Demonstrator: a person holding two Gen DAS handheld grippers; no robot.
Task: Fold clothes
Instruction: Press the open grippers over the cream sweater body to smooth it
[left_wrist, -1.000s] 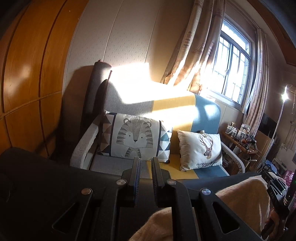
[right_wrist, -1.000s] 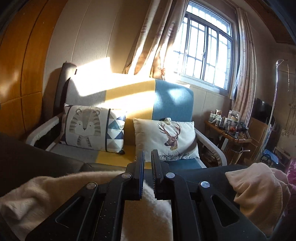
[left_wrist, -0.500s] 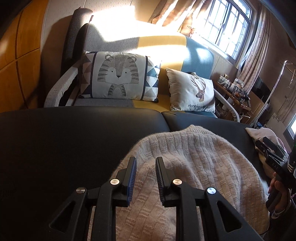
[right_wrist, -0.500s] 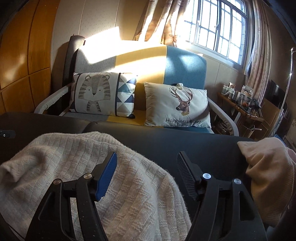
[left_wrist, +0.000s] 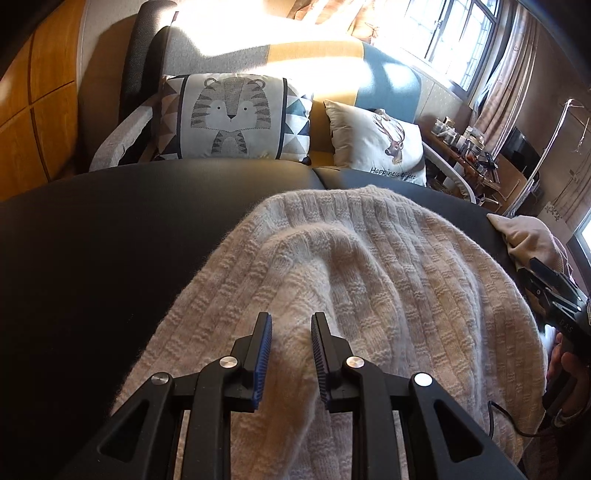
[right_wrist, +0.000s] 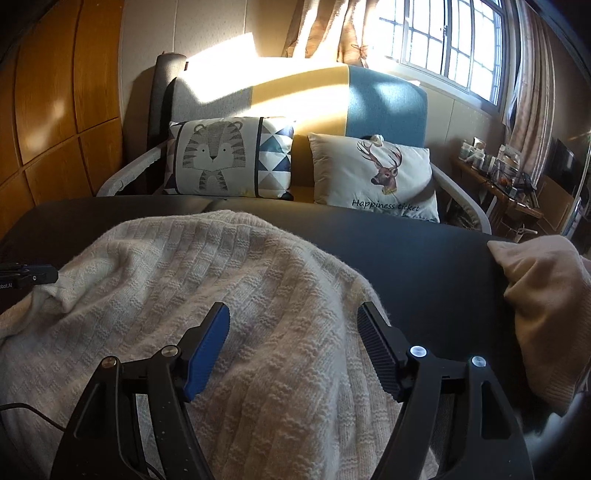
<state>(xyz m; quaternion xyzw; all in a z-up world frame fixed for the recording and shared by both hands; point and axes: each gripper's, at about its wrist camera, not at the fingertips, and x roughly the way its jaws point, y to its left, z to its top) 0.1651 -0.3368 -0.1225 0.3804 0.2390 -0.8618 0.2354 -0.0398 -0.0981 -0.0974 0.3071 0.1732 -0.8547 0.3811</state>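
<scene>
Cream sweater (left_wrist: 388, 280) near hem cut off by both views' bottom edges

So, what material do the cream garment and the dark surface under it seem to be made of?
The cream garment looks like knitted wool or acrylic: raised ribs, a blocky pattern and a fuzzy edge show. The dark surface looks like smooth black leather or vinyl, matte with a soft sheen and a seam; which one cannot be told.

Sunlit sofa (right_wrist: 303, 96) with two cushions, barred window (right_wrist: 450, 40), wooden wall panels (right_wrist: 55, 110).
</scene>
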